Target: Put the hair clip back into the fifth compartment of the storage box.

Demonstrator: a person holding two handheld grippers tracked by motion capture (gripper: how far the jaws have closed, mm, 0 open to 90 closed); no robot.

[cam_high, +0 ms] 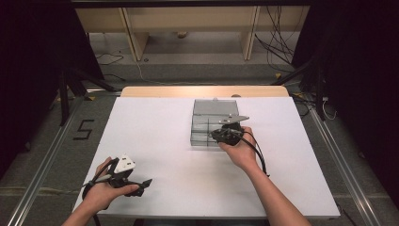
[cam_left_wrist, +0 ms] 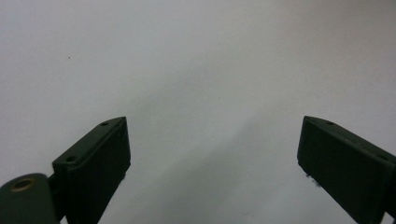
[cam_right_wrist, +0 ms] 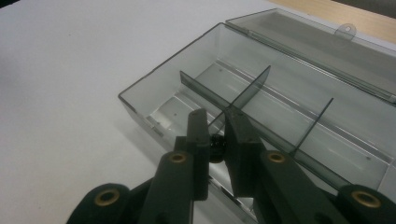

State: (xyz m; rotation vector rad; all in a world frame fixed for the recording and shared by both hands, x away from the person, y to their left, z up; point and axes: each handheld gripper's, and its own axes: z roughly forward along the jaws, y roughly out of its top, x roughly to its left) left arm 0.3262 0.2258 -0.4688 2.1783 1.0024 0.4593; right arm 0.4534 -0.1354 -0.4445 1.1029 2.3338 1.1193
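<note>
A clear grey plastic compartment box [cam_high: 207, 123] lies open right of the table's middle, its lid [cam_right_wrist: 303, 37] laid back flat. Thin dividers [cam_right_wrist: 243, 91] split the box [cam_right_wrist: 154, 84] into several bare compartments. My right gripper [cam_high: 215, 134] hovers at the box's near edge. In the right gripper view its jaws [cam_right_wrist: 215, 122] stand nearly together over the near wall, shut on a small dark object [cam_right_wrist: 215, 143]. My left gripper [cam_high: 147, 182] rests at the table's front left, away from the box. Its jaws [cam_left_wrist: 212, 154] are wide open with nothing between them.
A white sheet [cam_high: 155, 136] covers the table, with a strip of bare wood [cam_high: 202, 91] at the far edge. Beyond it are wooden shelving [cam_high: 188, 23], cables on the floor [cam_high: 277, 47] and dark stands at both sides.
</note>
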